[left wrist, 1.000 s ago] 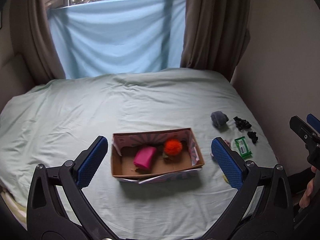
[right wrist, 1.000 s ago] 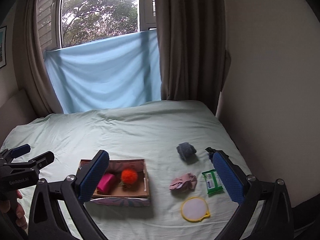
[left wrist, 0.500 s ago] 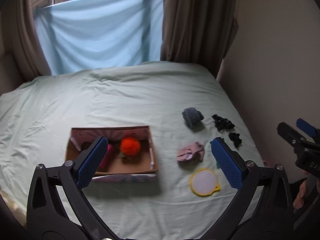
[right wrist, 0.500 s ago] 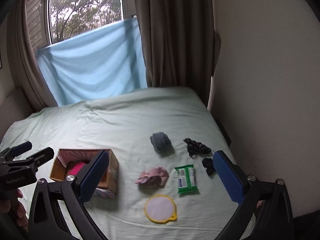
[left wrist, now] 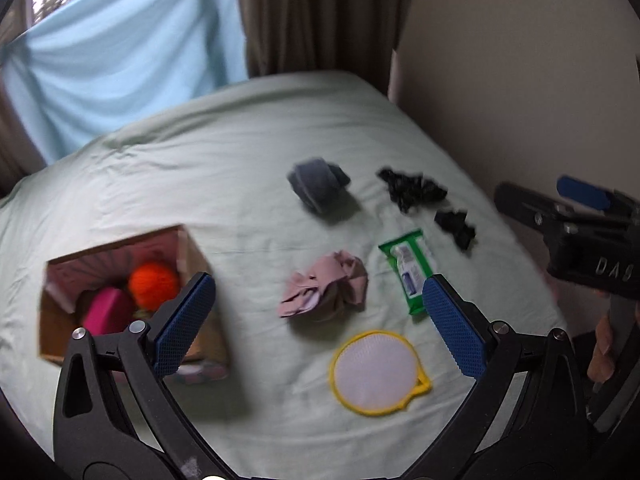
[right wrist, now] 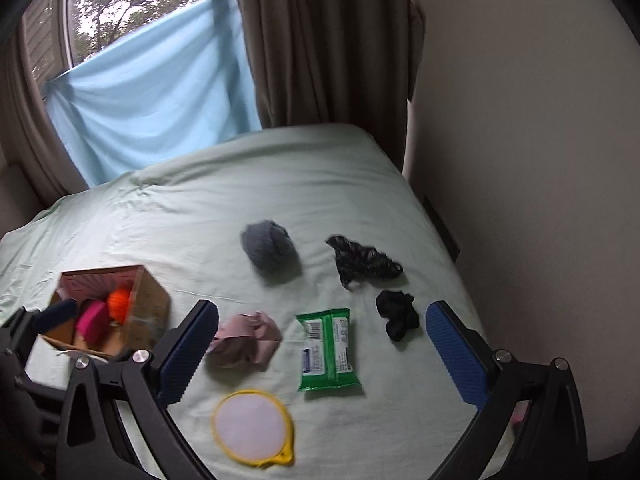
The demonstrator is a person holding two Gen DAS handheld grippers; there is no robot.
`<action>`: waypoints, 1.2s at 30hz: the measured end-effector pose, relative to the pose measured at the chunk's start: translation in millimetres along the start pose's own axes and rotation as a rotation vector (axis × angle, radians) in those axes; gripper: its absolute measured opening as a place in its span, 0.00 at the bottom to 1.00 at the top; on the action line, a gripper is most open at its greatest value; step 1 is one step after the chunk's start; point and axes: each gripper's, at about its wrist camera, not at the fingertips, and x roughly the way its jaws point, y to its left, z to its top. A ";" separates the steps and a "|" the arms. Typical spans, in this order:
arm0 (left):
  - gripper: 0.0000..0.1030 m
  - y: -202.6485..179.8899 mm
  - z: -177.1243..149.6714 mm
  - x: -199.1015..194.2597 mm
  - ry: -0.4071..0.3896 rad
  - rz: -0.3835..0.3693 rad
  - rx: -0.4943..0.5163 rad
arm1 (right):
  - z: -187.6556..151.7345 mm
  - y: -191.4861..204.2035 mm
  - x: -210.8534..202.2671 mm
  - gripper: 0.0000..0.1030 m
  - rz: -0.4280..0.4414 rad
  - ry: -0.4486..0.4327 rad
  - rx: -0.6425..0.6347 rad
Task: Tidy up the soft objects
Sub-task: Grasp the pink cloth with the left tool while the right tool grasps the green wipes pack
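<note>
A cardboard box (left wrist: 200, 258) (right wrist: 150, 300) sits on the bed at left and holds an orange ball (left wrist: 154, 285) and a pink block (left wrist: 106, 314). To its right lie a crumpled pink cloth (left wrist: 326, 284) (right wrist: 250, 334), a grey rolled sock (left wrist: 316, 186) (right wrist: 268, 250), two black lacy pieces (left wrist: 412, 190) (right wrist: 362, 260) (right wrist: 398, 314), a green wipes pack (left wrist: 408, 270) (right wrist: 326, 350) and a yellow-rimmed round pad (left wrist: 378, 372) (right wrist: 252, 426). My left gripper (left wrist: 320, 320) is open and empty above the pink cloth. My right gripper (right wrist: 322, 354) is open and empty above the wipes pack.
The pale green bed (right wrist: 248, 176) ends at a beige wall (right wrist: 520, 160) on the right. Brown curtains (right wrist: 320, 40) and a blue sheet (right wrist: 160, 88) hang behind it. The right gripper also shows in the left wrist view (left wrist: 580, 216).
Both grippers have swung right and moved closer to the bed, from the box toward the loose items. Both stayed open and empty.
</note>
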 end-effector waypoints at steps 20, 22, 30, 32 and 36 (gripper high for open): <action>0.92 -16.5 -64.9 194.9 0.053 -0.004 0.146 | -78.4 -12.6 166.4 1.00 0.011 0.104 -0.063; 0.84 -20.4 -65.1 202.7 0.058 -0.001 0.167 | -81.1 -12.2 172.8 1.00 0.007 0.110 -0.068; 0.60 -16.7 -60.8 214.2 0.079 -0.007 0.172 | -82.6 -7.3 190.9 0.72 0.004 0.151 -0.089; 0.50 -13.9 -58.4 213.5 0.084 -0.011 0.165 | -83.8 -3.5 193.0 0.67 0.003 0.165 -0.093; 0.39 -8.8 -54.5 209.6 0.094 -0.027 0.151 | -84.2 1.4 192.7 0.54 -0.008 0.166 -0.089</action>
